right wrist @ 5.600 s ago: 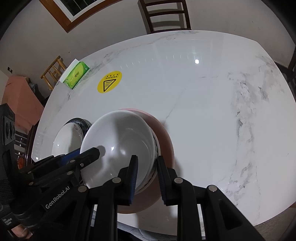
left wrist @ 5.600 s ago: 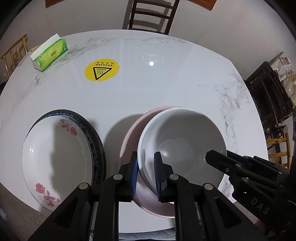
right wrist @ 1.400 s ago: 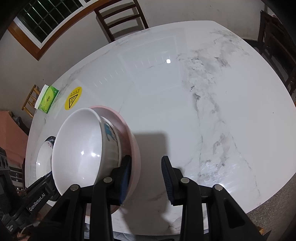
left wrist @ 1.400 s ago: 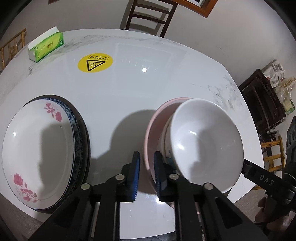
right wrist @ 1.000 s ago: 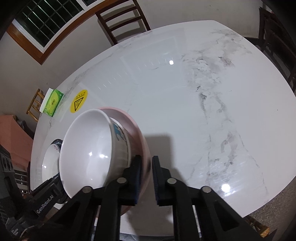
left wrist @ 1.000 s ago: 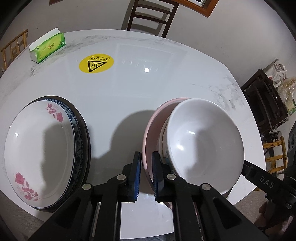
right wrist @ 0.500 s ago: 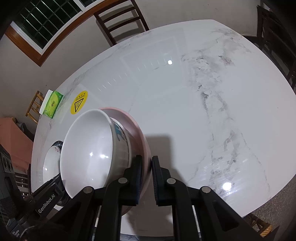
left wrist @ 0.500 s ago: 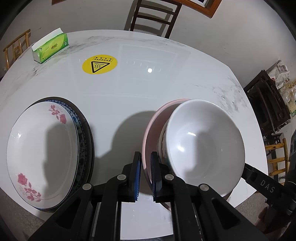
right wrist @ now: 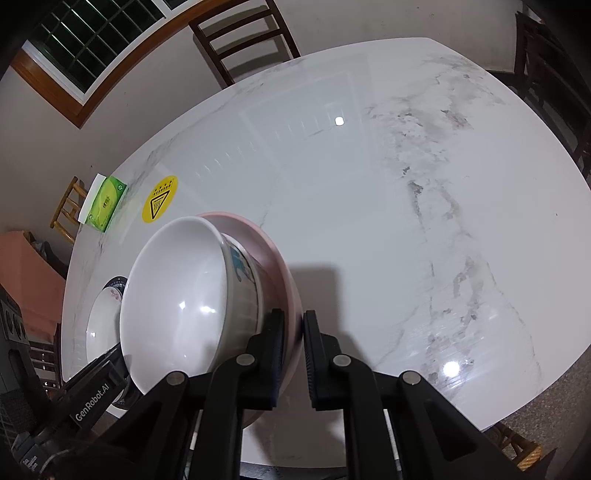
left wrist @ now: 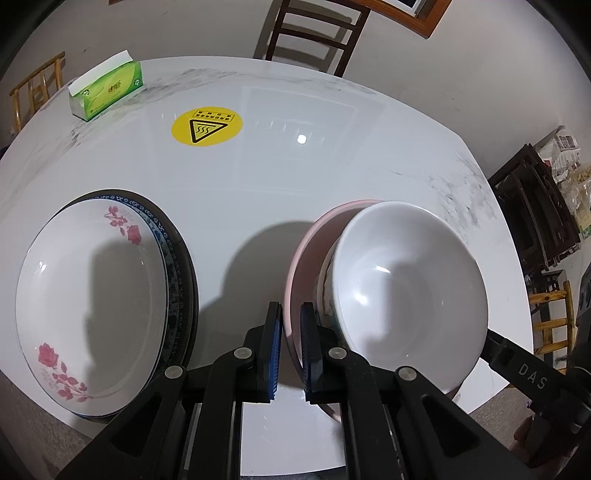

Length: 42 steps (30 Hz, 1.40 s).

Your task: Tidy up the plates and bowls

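A white bowl (left wrist: 410, 295) sits inside a pink bowl (left wrist: 306, 254). My left gripper (left wrist: 291, 347) is shut on the pink bowl's left rim. My right gripper (right wrist: 293, 354) is shut on the pink bowl's (right wrist: 273, 258) right rim, with the white bowl (right wrist: 173, 295) inside it. The stack looks lifted, with its shadow on the table. A white plate with red flowers (left wrist: 88, 302) lies on a dark blue-rimmed plate (left wrist: 181, 266) at the left. It also shows in the right wrist view (right wrist: 101, 314).
The round white marble table (left wrist: 295, 177) carries a yellow warning sticker (left wrist: 207, 127) and a green tissue box (left wrist: 107, 90) at the far left. A wooden chair (left wrist: 314, 33) stands behind it. Dark furniture (left wrist: 535, 210) stands at the right.
Both grippers went from the white bowl's rim to the pink bowl's rim and shut on it. Over the last half second the view has barely shifted.
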Tool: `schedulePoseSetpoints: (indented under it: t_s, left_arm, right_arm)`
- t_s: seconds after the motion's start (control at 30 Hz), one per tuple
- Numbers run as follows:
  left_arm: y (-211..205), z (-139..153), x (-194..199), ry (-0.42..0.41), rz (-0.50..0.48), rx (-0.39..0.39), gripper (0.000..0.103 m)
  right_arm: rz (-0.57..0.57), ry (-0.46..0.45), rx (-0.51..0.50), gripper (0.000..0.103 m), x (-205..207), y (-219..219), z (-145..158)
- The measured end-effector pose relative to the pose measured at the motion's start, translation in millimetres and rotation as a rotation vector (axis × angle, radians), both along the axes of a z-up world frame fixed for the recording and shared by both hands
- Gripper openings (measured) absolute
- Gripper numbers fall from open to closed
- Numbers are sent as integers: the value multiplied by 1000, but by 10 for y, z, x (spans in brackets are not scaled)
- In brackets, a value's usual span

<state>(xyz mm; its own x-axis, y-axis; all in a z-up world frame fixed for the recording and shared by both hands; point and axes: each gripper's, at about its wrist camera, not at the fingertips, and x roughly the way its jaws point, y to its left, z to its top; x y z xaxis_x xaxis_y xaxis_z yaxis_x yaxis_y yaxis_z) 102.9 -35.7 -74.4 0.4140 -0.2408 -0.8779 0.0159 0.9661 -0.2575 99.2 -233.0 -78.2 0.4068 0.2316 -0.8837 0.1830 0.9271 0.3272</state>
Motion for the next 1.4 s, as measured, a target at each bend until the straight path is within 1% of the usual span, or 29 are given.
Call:
schedulePoseSetpoints:
  t_s: [0.6, 1.13, 1.4]
  left_arm:
    - [55, 40, -1, -7, 1, 12, 6]
    - [133, 164, -9, -33, 10, 24, 6]
    - [262, 260, -27, -50, 35, 24, 5]
  right_arm:
    - [8, 0, 4, 11, 24, 89, 24]
    - [28, -23, 4, 11, 72, 173, 149]
    - [62, -39, -3, 11, 112, 335, 252]
